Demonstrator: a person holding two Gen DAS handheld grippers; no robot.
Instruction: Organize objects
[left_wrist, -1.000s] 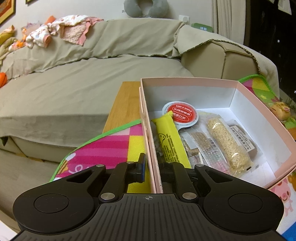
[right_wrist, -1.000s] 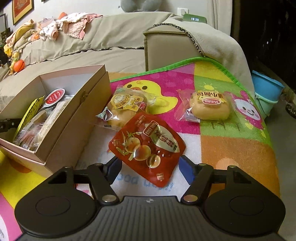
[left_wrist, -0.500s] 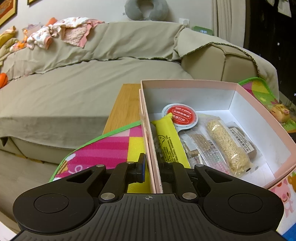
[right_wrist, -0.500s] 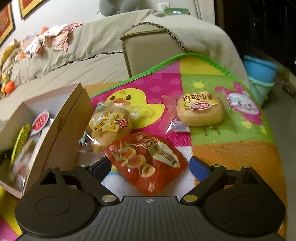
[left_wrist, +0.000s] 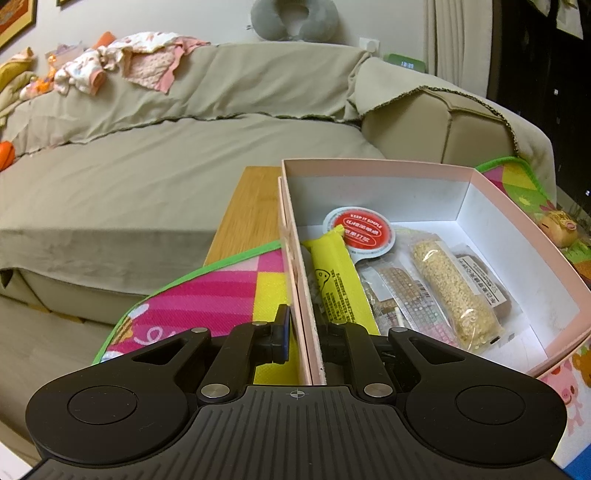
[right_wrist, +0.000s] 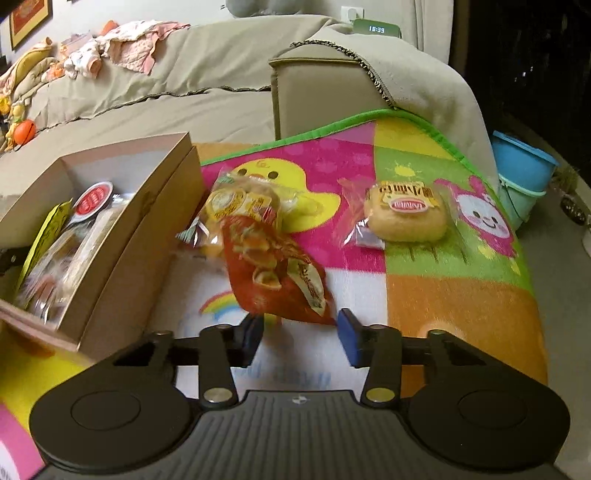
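My left tool (left_wrist: 303, 334) is clamped tight on the near left wall of the open pink cardboard box (left_wrist: 517, 236), one pad outside and one inside; the box sits on the colourful cartoon play mat (right_wrist: 436, 266) that covers the worktop; inside it I see a long yellow sachet (left_wrist: 338, 284), a round red-lidded cup (left_wrist: 361, 230), a clear-wrapped crumbly grain bar (left_wrist: 452, 295) and other clear packets; my right tool (right_wrist: 300, 338) has just been closing, yet its pads stand apart and press on nothing; the red snack pouch printed with fruit (right_wrist: 275, 280) lies blurred just beyond the blue pads, its near corner reaching between them; a clear bag of yellow pastry (right_wrist: 236, 206) lies behind the pouch beside the box; a wrapped square yellow bun (right_wrist: 404, 218) lies farther right on the mat.
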